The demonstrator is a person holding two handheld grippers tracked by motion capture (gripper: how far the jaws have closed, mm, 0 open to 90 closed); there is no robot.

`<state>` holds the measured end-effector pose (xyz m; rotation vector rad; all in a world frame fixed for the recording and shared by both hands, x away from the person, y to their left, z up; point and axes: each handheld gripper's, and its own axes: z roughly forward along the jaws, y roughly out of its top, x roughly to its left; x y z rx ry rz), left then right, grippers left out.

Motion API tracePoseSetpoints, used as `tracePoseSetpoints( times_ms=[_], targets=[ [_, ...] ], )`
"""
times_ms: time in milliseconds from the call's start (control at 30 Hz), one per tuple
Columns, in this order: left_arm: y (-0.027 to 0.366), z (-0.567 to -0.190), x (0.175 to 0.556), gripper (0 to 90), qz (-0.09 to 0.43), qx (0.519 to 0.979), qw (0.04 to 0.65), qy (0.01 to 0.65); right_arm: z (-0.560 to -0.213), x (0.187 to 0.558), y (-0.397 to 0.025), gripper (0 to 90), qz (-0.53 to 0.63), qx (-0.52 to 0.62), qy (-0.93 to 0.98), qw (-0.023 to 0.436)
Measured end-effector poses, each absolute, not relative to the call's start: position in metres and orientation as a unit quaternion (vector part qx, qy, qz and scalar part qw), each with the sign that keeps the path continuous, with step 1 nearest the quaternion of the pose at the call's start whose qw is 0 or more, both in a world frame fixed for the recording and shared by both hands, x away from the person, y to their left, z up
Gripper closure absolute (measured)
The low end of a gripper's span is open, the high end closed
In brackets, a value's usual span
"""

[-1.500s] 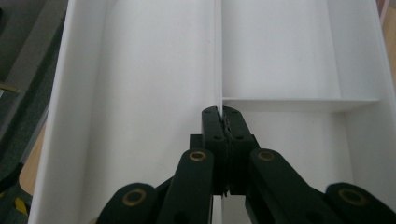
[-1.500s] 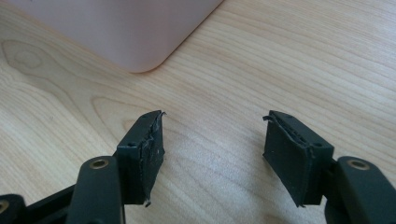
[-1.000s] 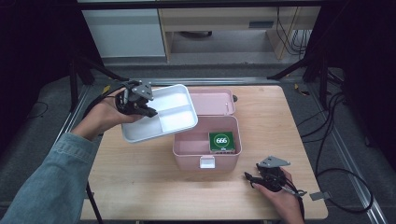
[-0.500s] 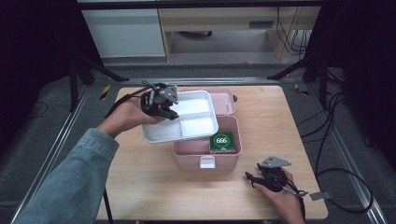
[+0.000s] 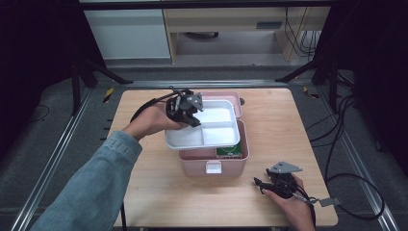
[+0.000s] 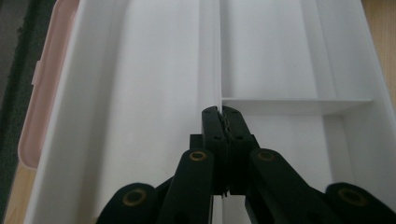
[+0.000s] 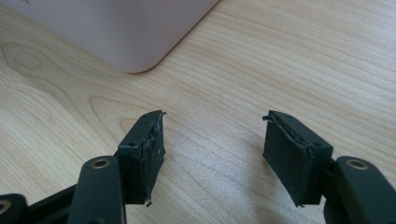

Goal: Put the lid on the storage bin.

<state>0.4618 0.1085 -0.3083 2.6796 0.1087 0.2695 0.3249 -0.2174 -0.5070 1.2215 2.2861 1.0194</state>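
A white divided tray (image 5: 211, 127) hangs over the open pink box (image 5: 211, 161) and covers most of its opening. My left gripper (image 5: 185, 108) holds it at its left end. In the left gripper view the jaws (image 6: 220, 112) are shut on the tray's (image 6: 140, 93) middle partition wall. A green card (image 5: 228, 151) inside the box shows under the tray's front right corner. My right gripper (image 5: 262, 185) lies on the table near the front edge, right of the box. It is open (image 7: 212, 140) with bare wood between its jaws.
The box's pink lid (image 5: 226, 96) stands open behind the tray, and a white latch (image 5: 213, 167) is on the box's front wall. A corner of the box (image 7: 116, 28) lies ahead of the right gripper. The wooden table (image 5: 288, 125) is bare to the right.
The left gripper has carried the white tray rightward, from beside the box's left edge to over its opening, hiding most of the green card. The right gripper has stayed put.
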Motion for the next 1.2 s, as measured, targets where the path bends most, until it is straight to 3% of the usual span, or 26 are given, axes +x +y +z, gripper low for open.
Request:
tracePoseSetpoints(
  times_ms=[700,1200],
  targets=[
    [0.076,-0.342,0.461,89.8,0.061,0.974,0.217,0.009,-0.507,0.323,-0.220,38.0,0.359,0.436,0.806,0.177],
    [0.075,-0.366,0.464,87.5,0.055,0.976,0.208,0.026,-0.507,0.323,-0.218,36.9,0.358,0.432,0.808,0.178]
  ],
)
